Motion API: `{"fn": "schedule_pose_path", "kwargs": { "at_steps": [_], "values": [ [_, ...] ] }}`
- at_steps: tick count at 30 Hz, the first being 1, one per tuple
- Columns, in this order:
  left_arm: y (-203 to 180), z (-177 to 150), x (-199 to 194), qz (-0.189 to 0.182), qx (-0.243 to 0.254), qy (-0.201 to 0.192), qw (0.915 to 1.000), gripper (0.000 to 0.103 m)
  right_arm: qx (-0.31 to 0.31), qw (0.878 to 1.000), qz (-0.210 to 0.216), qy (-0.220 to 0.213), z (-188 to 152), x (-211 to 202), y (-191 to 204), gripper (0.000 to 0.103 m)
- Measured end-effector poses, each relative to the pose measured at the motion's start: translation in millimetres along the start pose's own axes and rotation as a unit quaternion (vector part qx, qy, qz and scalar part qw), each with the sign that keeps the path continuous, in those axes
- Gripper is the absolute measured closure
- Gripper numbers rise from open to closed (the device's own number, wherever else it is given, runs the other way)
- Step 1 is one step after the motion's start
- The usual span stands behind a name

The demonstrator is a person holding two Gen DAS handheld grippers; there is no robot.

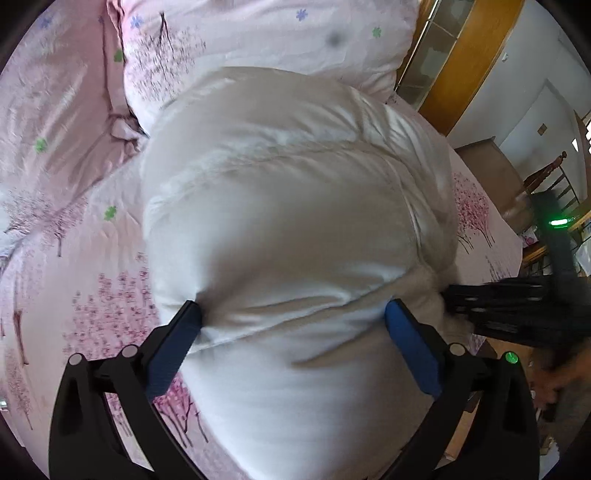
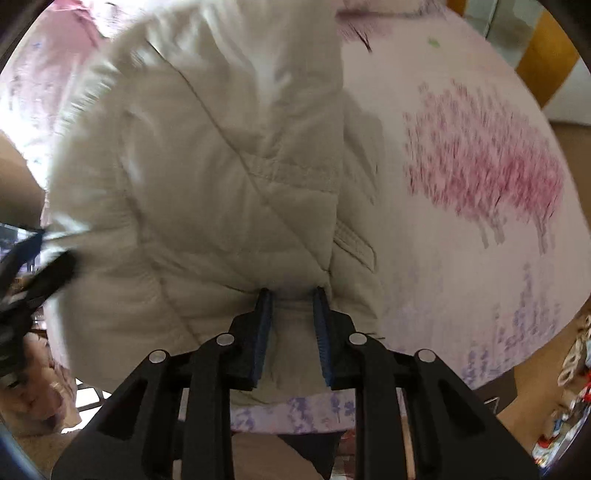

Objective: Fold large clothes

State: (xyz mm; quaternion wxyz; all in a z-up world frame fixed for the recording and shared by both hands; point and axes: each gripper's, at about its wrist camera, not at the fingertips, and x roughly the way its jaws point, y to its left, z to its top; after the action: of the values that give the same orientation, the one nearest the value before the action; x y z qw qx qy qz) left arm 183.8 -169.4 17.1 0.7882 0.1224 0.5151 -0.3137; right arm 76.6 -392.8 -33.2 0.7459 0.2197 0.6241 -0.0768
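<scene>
A puffy white quilted jacket (image 1: 288, 206) lies on a pink flowered bedspread (image 1: 74, 258). My left gripper (image 1: 293, 315) has its blue-padded fingers spread wide around a thick bulge of the jacket's near edge, pressing into it on both sides. In the right wrist view the jacket (image 2: 207, 166) fills the left and centre, with a pocket flap showing. My right gripper (image 2: 293, 295) is closed on the jacket's hem, with cloth bunched between its pads. The right gripper also shows in the left wrist view (image 1: 509, 306) at the jacket's right side.
A pink pillow (image 1: 266, 33) lies beyond the jacket at the head of the bed. A wooden headboard (image 1: 469, 62) and a wooden chair (image 1: 550, 177) stand at the right. The bed's edge and floor clutter (image 2: 569, 387) are at the lower right.
</scene>
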Motion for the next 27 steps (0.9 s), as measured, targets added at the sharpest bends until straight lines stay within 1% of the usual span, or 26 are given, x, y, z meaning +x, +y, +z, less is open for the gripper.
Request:
{"fn": "schedule_pose_path", "kwargs": {
  "at_steps": [2, 4, 7, 9, 10, 14, 20, 22, 24, 25, 27],
  "values": [
    [-1.2, -4.9, -8.3, 0.01, 0.002, -0.005, 0.9999, 0.003, 0.012, 1.0, 0.007, 0.001, 0.3, 7.7, -5.8, 0.081],
    [3.8, -8.7, -10.8, 0.018, -0.008, -0.003, 0.9998, 0.003, 0.02, 1.0, 0.014, 0.0, 1.5, 9.9, -9.3, 0.08],
    [15.2, -12.9, -3.4, 0.002, -0.044, 0.015, 0.9989, 0.003, 0.016, 1.0, 0.011, -0.004, 3.1, 12.7, -8.4, 0.079],
    [19.5, -14.7, 5.1, -0.006, -0.06, 0.026, 0.9978, 0.002, 0.015, 1.0, 0.009, -0.005, 1.2, 13.3, -8.2, 0.079],
    [18.4, -15.1, 8.5, -0.005, -0.063, 0.03, 0.9976, 0.002, 0.014, 1.0, 0.005, -0.007, 1.6, 14.4, -7.4, 0.078],
    [11.7, -21.3, 14.5, 0.017, -0.059, 0.03, 0.9977, 0.002, -0.002, 1.0, -0.014, -0.011, 4.0, 22.9, 1.9, 0.077],
    [11.2, -26.1, 23.6, 0.032, -0.062, 0.026, 0.9973, 0.002, -0.024, 0.998, -0.047, -0.024, 1.7, 29.8, 25.1, 0.074],
    [14.0, -27.2, 26.2, 0.034, -0.062, 0.027, 0.9971, 0.002, -0.023, 0.998, -0.049, -0.026, -12.8, 19.9, 37.8, 0.074],
    [18.0, -26.9, 27.5, 0.032, -0.069, 0.035, 0.9965, 0.002, -0.005, 0.999, -0.039, -0.03, -15.1, 3.0, 37.4, 0.074],
    [20.5, -26.5, 27.7, 0.029, -0.073, 0.038, 0.9962, 0.002, 0.013, 0.999, -0.015, -0.05, -14.8, -12.6, 36.1, 0.074],
    [22.2, -27.3, 27.3, 0.025, -0.074, 0.04, 0.9961, 0.002, 0.03, 0.995, 0.016, -0.097, -11.1, -39.2, 34.5, 0.074]
  ]
}}
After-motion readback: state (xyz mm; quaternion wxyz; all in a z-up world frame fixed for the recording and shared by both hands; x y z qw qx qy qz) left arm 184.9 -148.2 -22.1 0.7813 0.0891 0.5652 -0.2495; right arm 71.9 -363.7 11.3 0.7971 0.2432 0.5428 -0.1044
